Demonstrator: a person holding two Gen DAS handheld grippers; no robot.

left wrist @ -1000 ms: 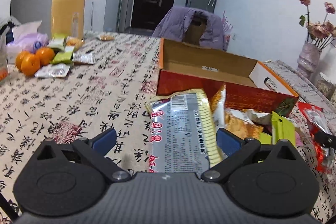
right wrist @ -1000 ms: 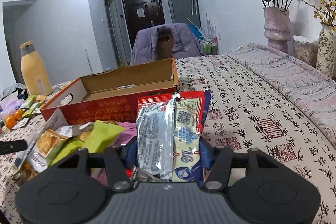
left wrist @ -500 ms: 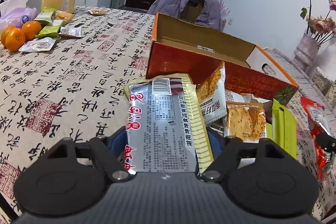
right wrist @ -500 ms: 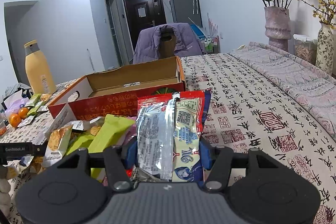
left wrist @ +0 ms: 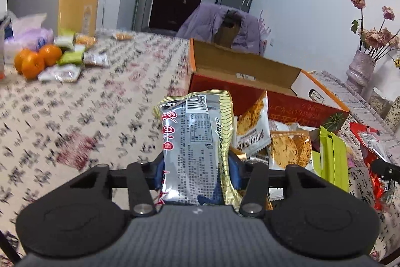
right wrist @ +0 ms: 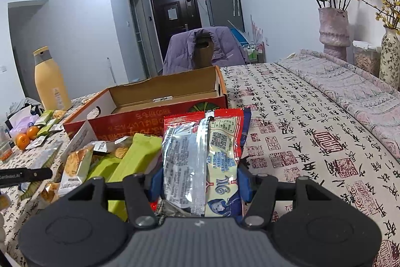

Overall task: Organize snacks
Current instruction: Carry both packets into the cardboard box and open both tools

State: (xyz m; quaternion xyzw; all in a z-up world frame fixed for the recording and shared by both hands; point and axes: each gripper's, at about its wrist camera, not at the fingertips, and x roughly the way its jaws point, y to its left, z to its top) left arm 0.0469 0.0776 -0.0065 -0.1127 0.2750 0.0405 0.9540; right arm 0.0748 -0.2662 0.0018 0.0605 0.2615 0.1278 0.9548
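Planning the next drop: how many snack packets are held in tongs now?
2: a silver-and-yellow packet in the left tongs, a red-topped packet in the right tongs; another could be hidden behind either.

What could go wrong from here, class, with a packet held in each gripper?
1. The silver packet stands tall above the left gripper; it may flop or slip.
2. The box wall is raised; the red packet in the right gripper could snag it.

Silver-gold snack pkt (left wrist: 197,147) upright, red-silver pkt (right wrist: 203,162) upright, loose pile (left wrist: 290,142) before open orange box (left wrist: 252,81).
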